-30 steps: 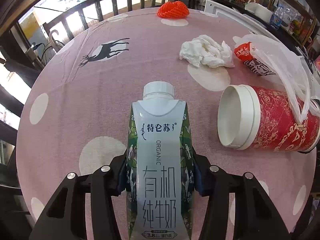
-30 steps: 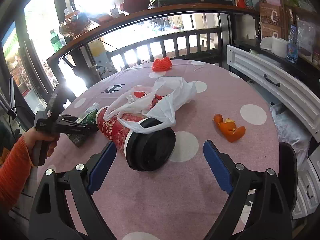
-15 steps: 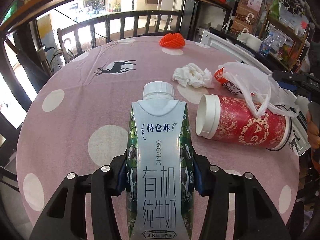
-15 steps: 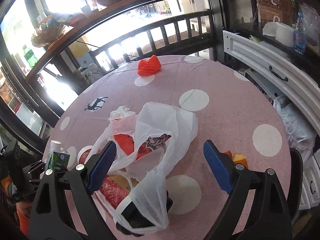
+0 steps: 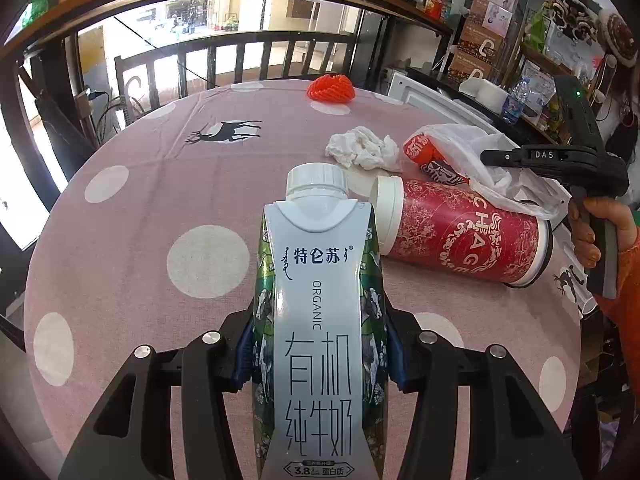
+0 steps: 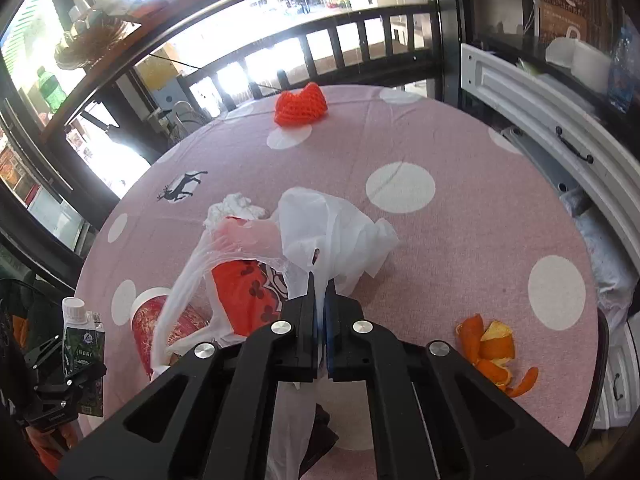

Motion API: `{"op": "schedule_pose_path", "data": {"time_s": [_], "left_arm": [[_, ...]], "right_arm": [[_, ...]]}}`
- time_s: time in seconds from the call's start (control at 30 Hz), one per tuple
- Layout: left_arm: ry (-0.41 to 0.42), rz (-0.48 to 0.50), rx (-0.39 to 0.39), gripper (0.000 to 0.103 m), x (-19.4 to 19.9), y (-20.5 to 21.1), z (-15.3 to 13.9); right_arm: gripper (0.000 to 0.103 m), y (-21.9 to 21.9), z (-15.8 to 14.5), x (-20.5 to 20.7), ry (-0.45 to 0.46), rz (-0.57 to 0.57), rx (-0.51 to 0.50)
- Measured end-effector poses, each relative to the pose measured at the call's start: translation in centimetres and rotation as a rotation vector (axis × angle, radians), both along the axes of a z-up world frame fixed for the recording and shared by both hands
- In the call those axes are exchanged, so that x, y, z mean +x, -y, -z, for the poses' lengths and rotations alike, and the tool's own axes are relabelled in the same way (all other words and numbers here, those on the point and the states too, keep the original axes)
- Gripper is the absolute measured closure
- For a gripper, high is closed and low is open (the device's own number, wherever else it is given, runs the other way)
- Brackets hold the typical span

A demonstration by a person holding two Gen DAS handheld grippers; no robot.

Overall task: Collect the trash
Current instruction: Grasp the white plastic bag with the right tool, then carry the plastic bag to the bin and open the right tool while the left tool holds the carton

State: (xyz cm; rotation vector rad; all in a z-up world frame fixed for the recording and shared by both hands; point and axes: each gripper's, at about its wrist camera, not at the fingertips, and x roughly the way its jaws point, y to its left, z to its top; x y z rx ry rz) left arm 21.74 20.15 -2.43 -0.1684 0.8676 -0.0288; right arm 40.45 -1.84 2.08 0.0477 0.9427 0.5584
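The left tool (image 5: 320,354) grips the carton (image 5: 320,320) above the table's (image 5: 160,200) near edge. The right tool (image 6: 322,300) has just closed, seemingly pinching the bag (image 6: 328,228) mid-table, beside the canister (image 5: 460,236). Bagging is in hand; next, lift the bag's mouth open for the carton.

On the table (image 5: 132,216), the tissue wad (image 5: 362,148) lies behind the toppled cup (image 5: 460,236), left of the bag (image 5: 468,148)

Daylight floods through blown-out windows (image 6: 224,60); both views sharp, fisheye-bent and dark-cornered.
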Motion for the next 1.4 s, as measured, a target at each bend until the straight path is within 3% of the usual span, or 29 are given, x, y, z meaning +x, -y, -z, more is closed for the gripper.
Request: {"op": "schedule_pose_path", "data": {"time_s": [0.27, 0.57, 0.73, 1.07, 1.27, 1.4], "left_arm": [[0.041, 0.046, -0.026, 0.053, -1.0, 2.7, -1.1], [0.091, 0.206, -0.036, 0.053, -1.8, 9.2, -2.9], [0.108, 0.318, -0.050, 0.053, -2.1, 13.6, -3.9], [0.127, 0.505, -0.079, 0.052, -1.1, 23.1, -4.2], [0.098, 0.572, -0.104, 0.052, -0.3, 27.8, -3.2], [0.069, 0.602, -0.102, 0.052, -0.2, 30.4, -2.3]], "right_arm": [[0.100, 4.0, -4.7, -2.4, 0.141, 0.044, 0.066], [0.100, 14.1, -7.8, -6.7, 0.221, 0.159, 0.135], [0.100, 19.4, -7.8, -9.2, 0.250, 0.231, 0.114], [0.100, 28.3, -2.6, -11.9, 0.227, 0.414, -0.014], [0.100, 31.5, 3.3, -11.9, 0.164, 0.490, -0.111], [0.100, 32.8, 7.4, -11.1, 0.100, 0.508, -0.121]]}}
